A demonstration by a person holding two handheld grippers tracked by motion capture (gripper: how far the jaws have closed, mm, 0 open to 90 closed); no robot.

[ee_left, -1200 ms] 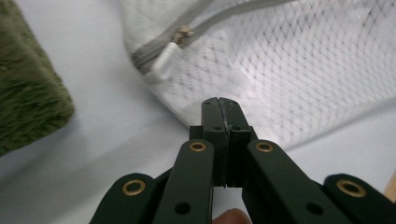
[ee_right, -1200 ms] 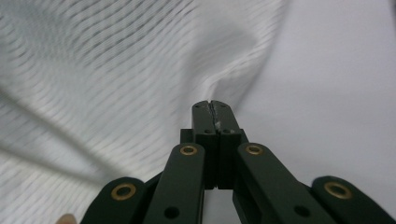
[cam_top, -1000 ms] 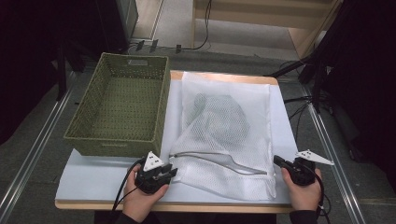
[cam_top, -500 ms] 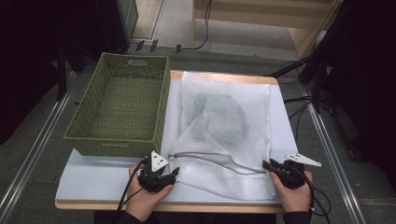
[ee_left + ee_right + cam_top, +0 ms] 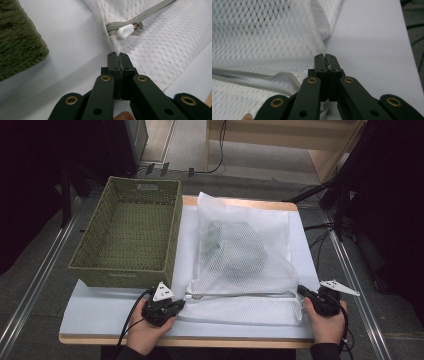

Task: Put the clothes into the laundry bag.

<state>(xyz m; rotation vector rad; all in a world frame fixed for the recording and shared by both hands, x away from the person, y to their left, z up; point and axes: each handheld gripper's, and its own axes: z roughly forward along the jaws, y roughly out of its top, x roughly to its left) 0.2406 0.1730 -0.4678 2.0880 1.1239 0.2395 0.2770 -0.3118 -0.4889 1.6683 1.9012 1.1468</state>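
Observation:
A white mesh laundry bag (image 5: 272, 235) with a grey garment (image 5: 235, 247) inside lies on the white-covered table (image 5: 100, 312). Its grey zipper (image 5: 240, 295) runs straight along the near side. My left gripper (image 5: 181, 304) sits at the bag's near left corner. In the left gripper view its jaws have just closed on the mesh corner (image 5: 115, 47), right below the white zipper pull (image 5: 125, 31). My right gripper (image 5: 301, 290) is at the near right corner. Its jaws have just closed too, with a sliver of mesh (image 5: 328, 66) pinched between them.
A green woven basket (image 5: 132, 237) stands open and unfilled to the left of the bag, its near corner (image 5: 20, 47) close to my left gripper. Beyond the table lie a dark floor, cables and metal rails. The table's wooden front edge (image 5: 210, 342) runs just in front of both hands.
Both grippers have closed on the bag's near corners. The zipper line, slack and curved before, now runs straight and taut between them. The right gripper shifted slightly outward.

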